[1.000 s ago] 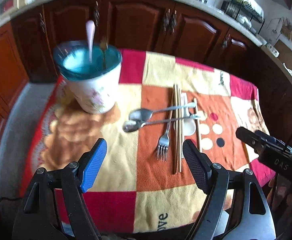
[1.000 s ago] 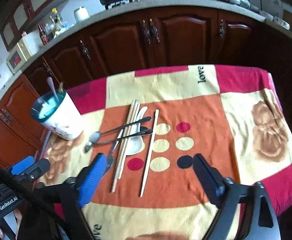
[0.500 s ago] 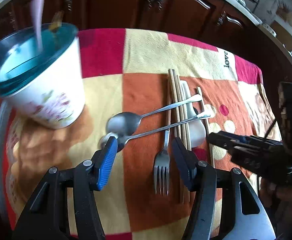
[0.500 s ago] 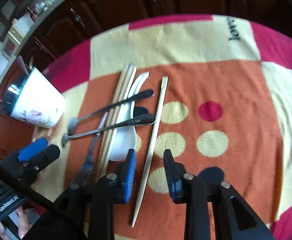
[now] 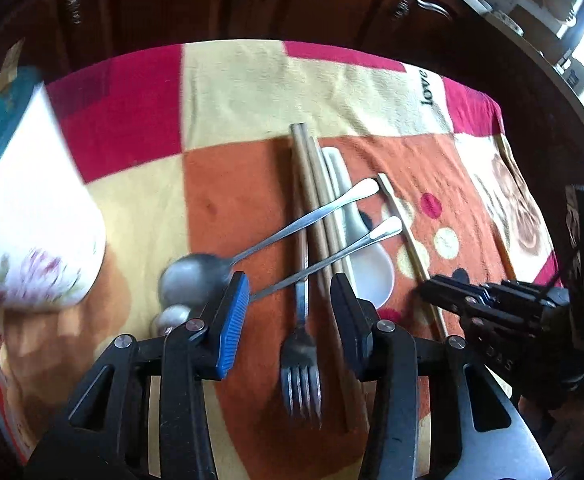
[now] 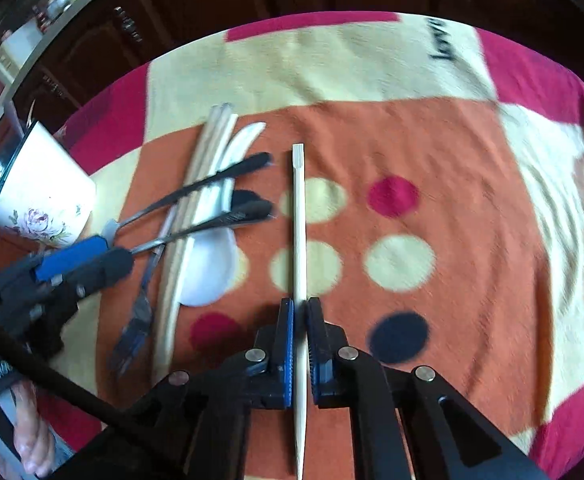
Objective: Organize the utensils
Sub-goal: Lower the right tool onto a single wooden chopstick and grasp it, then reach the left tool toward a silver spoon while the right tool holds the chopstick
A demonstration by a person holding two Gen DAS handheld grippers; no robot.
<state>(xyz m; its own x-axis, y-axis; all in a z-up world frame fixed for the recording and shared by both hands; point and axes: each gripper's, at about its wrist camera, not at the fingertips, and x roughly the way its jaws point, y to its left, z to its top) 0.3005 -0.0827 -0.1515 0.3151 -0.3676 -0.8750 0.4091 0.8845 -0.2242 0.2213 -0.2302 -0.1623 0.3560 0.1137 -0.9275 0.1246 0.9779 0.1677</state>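
Pale single chopstick (image 6: 299, 216) clamped between my right pads, pointing twelve o'clock. At nine o'clock: chopstick bundle (image 6: 195, 200), two metal spoons (image 6: 195, 188) crossing it, fork (image 6: 131, 328), white spoon (image 6: 207, 272).

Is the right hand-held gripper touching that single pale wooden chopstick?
Touching. The right wrist view shows the right hand-held gripper with both pads closed against the pale wooden chopstick.

R gripper (image 6: 300, 336): jaws clamped, lower centre of frame. L gripper (image 5: 289, 300): jaws closing, lower centre, pitched down.
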